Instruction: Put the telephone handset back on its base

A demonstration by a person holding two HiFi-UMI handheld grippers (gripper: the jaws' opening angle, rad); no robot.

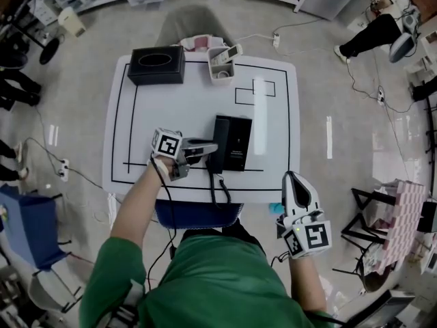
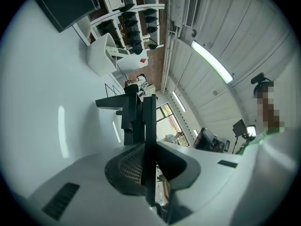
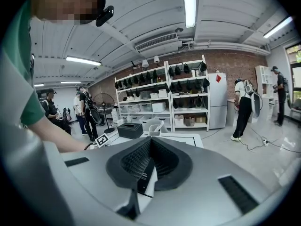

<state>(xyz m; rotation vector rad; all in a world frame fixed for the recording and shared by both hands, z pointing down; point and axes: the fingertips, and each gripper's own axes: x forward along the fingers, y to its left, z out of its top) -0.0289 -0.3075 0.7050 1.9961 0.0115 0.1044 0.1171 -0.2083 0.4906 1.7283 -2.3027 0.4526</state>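
Note:
The black telephone base [image 1: 237,142] lies near the middle of the white table [image 1: 273,101]. Along the base's left side is the black handset [image 1: 214,157], its cord [image 1: 220,190] trailing over the table's near edge. My left gripper [image 1: 205,149] reaches in from the left, level, shut on the handset. In the left gripper view the handset [image 2: 149,114] shows as a dark bar clamped between the closed jaws, with the base [image 2: 130,117] just beyond. My right gripper [image 1: 293,180] hangs off the table's near right corner, jaws together, holding nothing [image 3: 143,173].
A black tissue box [image 1: 156,65] and a white holder [image 1: 221,64] with small items stand at the table's far edge. Black lines are taped on the tabletop. A blue chair seat [image 1: 198,214] sits under the near edge. People stand around the room.

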